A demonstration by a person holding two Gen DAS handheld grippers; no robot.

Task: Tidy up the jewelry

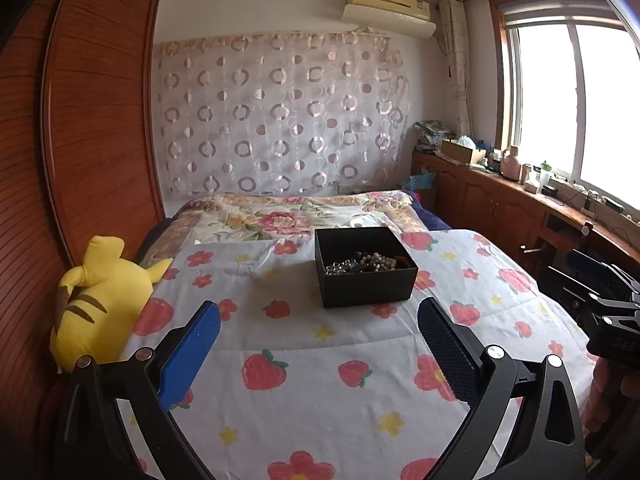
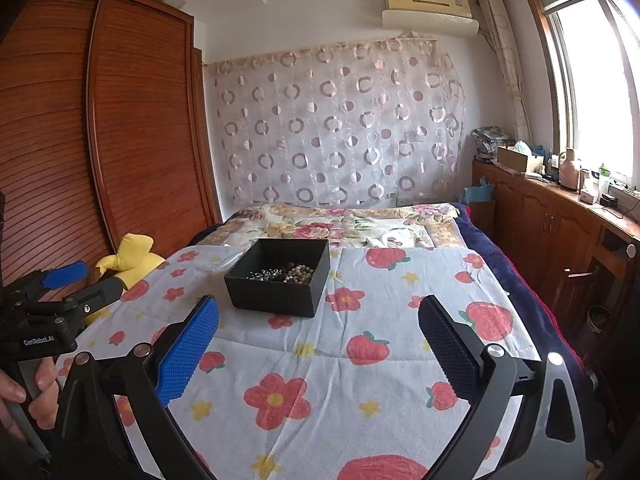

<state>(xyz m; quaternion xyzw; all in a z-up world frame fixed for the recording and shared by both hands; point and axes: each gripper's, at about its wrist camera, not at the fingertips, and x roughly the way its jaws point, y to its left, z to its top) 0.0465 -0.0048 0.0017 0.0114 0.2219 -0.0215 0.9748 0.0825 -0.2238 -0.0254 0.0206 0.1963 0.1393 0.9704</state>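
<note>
Two grippers held wide above the bed, jewelry in its box

Both tools hang level over the strawberry-print blanket (image 1: 320, 380), pointing toward the headboard end of the bed, neither touching anything. The left gripper (image 1: 320, 356) has its fingers spread far apart with nothing between them; its blue pad (image 1: 192, 354) sits on one side and a darker mesh pad (image 1: 448, 354) on the other. The right gripper (image 2: 320, 354) is posed the same way, fingers released wide and bare, its blue pad (image 2: 190, 350) facing inward.

From the right wrist view, the left tool appears at the far left edge, held upright by the person's left hand (image 2: 30, 396), whose fingers curl around the grey handle below the black body. From the left wrist view, the right tool shows at the right edge, and part of the right hand (image 1: 608, 396) wraps its handle, mostly in shadow.

The black box (image 1: 366, 268) rests on the blanket ahead of both grippers, well apart from the fingertips and nearer the floral quilt (image 1: 288, 216). Inside it lies the jewelry (image 1: 366, 262): a heap of pale round beads beside silvery pieces and something dark brown, gathered toward the near wall. Individual items are too small to tell apart.

A yellow plush toy (image 1: 96, 300) leans by the wooden wardrobe (image 1: 92, 120) at the bed's left edge.
</note>
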